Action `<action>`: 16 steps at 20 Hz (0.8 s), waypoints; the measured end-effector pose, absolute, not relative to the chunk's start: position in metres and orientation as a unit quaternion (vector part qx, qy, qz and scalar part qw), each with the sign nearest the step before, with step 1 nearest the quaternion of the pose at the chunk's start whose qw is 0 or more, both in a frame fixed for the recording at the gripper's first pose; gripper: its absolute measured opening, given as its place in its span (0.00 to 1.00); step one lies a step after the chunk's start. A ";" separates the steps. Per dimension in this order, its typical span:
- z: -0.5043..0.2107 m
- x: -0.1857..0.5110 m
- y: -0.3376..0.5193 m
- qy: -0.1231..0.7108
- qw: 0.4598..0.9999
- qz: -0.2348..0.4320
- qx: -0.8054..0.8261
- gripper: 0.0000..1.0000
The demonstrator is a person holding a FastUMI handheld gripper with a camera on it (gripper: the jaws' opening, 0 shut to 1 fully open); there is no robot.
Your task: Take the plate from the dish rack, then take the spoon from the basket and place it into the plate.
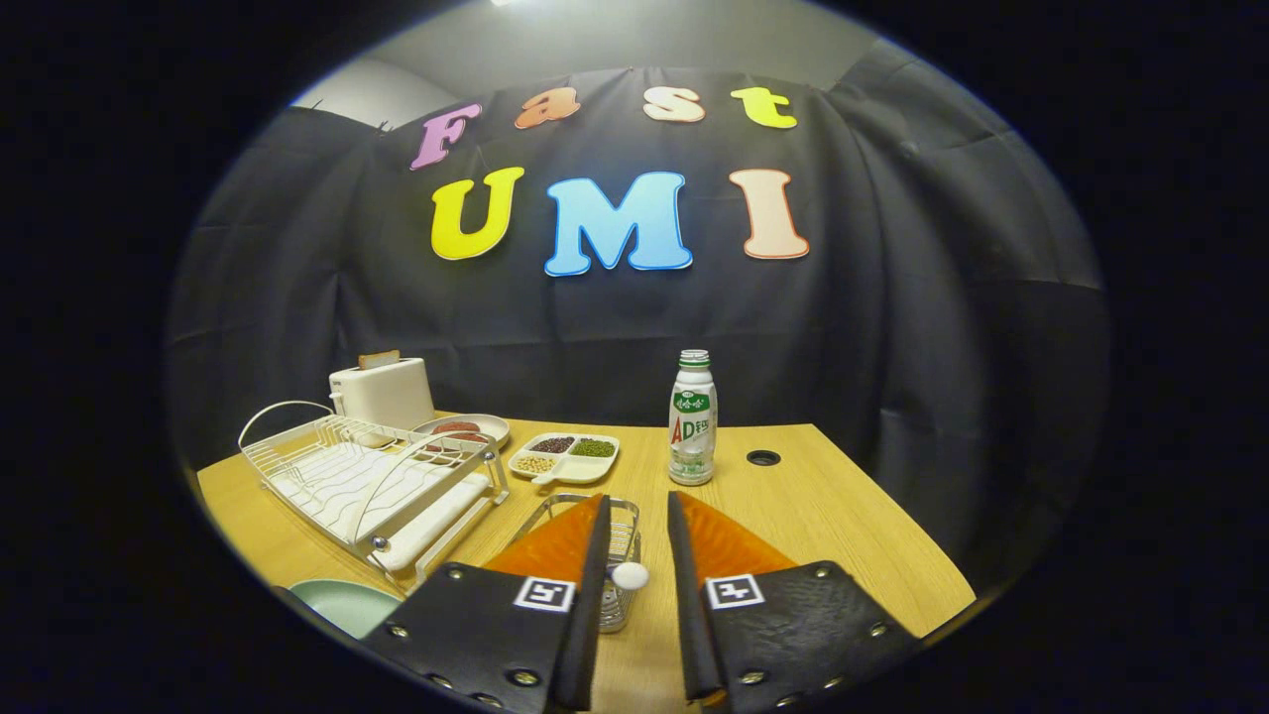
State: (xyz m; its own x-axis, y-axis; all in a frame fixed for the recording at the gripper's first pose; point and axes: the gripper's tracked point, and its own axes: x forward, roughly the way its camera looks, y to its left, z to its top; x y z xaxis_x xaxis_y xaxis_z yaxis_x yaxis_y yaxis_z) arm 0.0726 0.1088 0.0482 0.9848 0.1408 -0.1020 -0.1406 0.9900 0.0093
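My gripper point(636, 501) is open, its fingers a narrow gap apart above the wooden table point(823, 516). A small wire basket point(623, 535) stands under and just behind the left finger. The spoon point(630, 575) shows as a white rounded end sticking out of the basket into the gap between the fingers, touching neither that I can tell. Its remaining length is hidden. A pale green plate point(342, 603) lies flat on the table left of the left finger, by the near end of the white wire dish rack point(372, 481).
Beyond the fingers stands a drink bottle point(693, 416). A white divided tray of beans point(565, 456) lies left of it. A white toaster point(382, 392) and a plate of food point(464, 429) sit behind the rack. A cable hole point(762, 457) is right of the bottle.
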 end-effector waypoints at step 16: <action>0.107 0.057 0.119 0.063 0.995 0.076 -0.018 0.05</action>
